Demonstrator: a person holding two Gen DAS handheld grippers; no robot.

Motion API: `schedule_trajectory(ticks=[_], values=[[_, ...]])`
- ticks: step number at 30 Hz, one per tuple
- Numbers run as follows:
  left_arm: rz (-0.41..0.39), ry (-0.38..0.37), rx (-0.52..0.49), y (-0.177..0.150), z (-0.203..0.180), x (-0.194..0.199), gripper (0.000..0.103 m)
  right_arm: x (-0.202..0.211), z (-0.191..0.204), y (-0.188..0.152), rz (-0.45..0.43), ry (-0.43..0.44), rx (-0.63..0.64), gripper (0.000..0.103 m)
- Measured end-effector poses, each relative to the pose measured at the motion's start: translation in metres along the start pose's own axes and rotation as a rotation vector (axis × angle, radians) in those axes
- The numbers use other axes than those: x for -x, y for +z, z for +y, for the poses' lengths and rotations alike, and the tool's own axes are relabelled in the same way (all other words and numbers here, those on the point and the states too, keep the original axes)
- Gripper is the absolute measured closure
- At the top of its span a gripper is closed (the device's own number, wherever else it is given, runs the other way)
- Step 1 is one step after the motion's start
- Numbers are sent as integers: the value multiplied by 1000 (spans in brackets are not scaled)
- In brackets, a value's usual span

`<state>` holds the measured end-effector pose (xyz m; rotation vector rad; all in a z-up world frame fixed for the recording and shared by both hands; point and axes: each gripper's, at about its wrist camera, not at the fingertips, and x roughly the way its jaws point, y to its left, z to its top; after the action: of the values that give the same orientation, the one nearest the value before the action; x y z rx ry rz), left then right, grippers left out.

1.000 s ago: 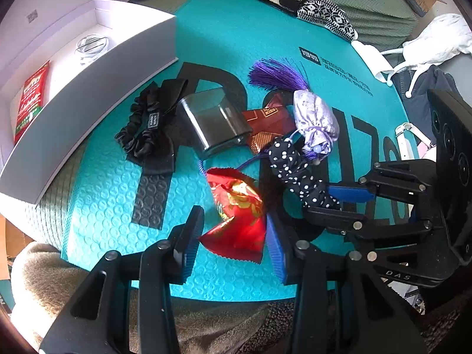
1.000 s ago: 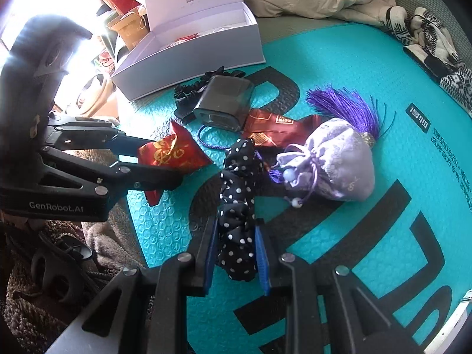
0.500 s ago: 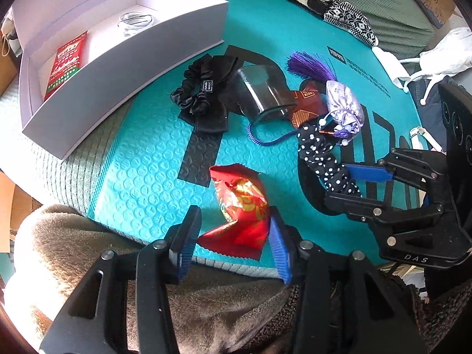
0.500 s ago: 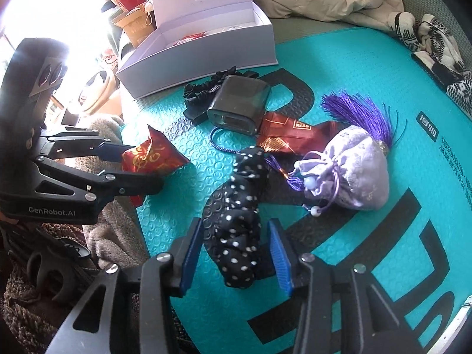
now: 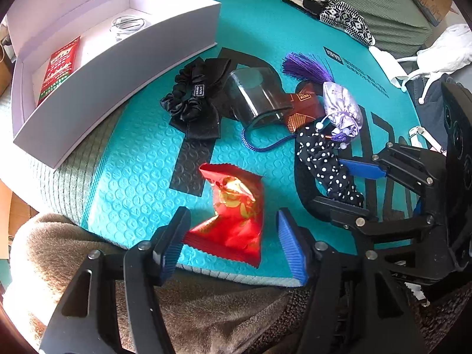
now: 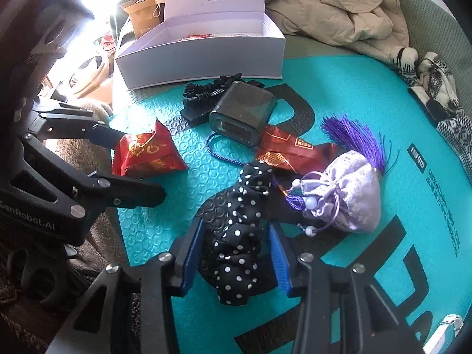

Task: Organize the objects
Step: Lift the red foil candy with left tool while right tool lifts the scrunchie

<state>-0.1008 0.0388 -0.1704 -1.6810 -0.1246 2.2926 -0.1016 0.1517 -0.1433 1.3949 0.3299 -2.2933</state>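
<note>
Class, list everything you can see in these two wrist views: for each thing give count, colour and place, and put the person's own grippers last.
Mat: one, teal with black lettering, under everything.
Box: one, white, open, far-left edge of mat.
Red packet in box: one, lying flat inside.
Black scrunchie: one, beside the box.
Smoky clear case: one, mat centre.
Brown sachet: one, beside the case.
Lilac pouch: one, purple tassel, right of centre.
Polka-dot scrunchie: one, black and white, between the right jaws.
Red snack bag: one, between the left jaws.
Left gripper: open.
Right gripper: open.
</note>
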Motion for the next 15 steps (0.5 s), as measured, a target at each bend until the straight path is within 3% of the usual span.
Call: schedule_trajectory(ticks=[5,7,10,15], values=[[-34,68,-31,0,-10,0,37,0,-5,1,-5,-2,-22,71],[-51,111,-32,1,-9,0,50,0,-7,2,-7,-14,-29,78],[-60,133,-32,1,-8,0,57,1,-10,2,-11,-6,-45,85],[-51,193,-50,1,-13,2,63,2,-6,3,-6,-12,-24,87]])
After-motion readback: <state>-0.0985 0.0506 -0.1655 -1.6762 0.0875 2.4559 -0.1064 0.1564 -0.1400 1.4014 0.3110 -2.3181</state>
